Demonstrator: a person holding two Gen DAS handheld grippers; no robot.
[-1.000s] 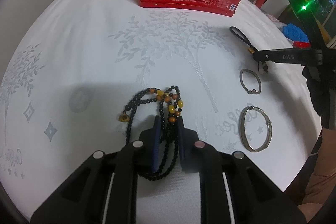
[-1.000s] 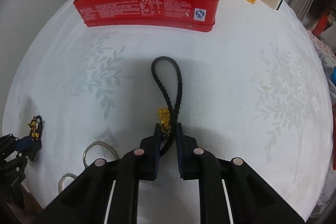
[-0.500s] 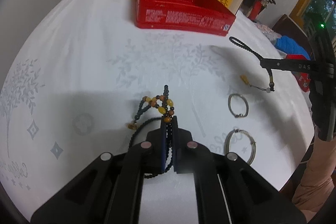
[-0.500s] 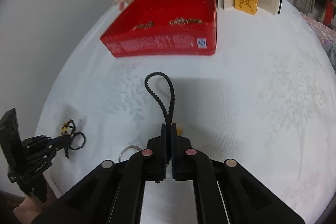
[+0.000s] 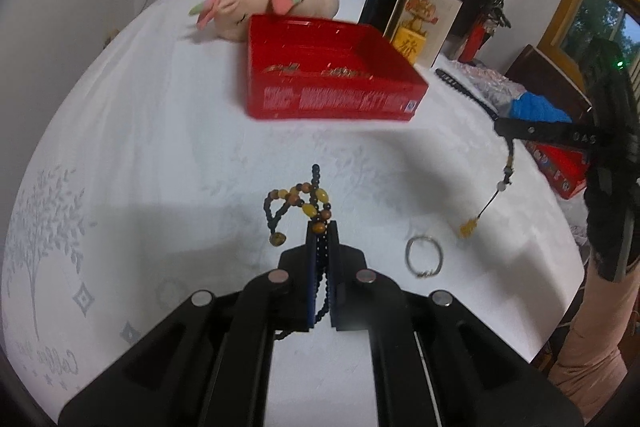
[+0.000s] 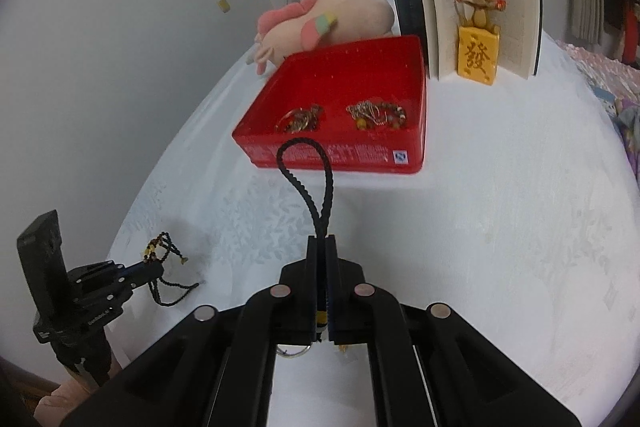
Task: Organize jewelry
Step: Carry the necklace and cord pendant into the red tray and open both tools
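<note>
Clamping a black bead necklace [image 5: 320, 223], the left gripper [image 5: 321, 227] has just closed its jaws on the strand; amber beads and loops hang off the cloth at frame centre. Right gripper [image 6: 321, 241] is pinched tight on a black braided cord [image 6: 306, 171], loop sticking up mid-frame. Red box [image 6: 400, 155] sits upper centre on the white tablecloth [image 6: 500, 207], probably holding two jewelry clusters. One silver bangle [image 5: 424, 255] lies on the cloth, lower right.

Yellow block [image 6: 478, 55] reads "發"; tablecloth [image 5: 52, 367] reads "Coffee".
</note>
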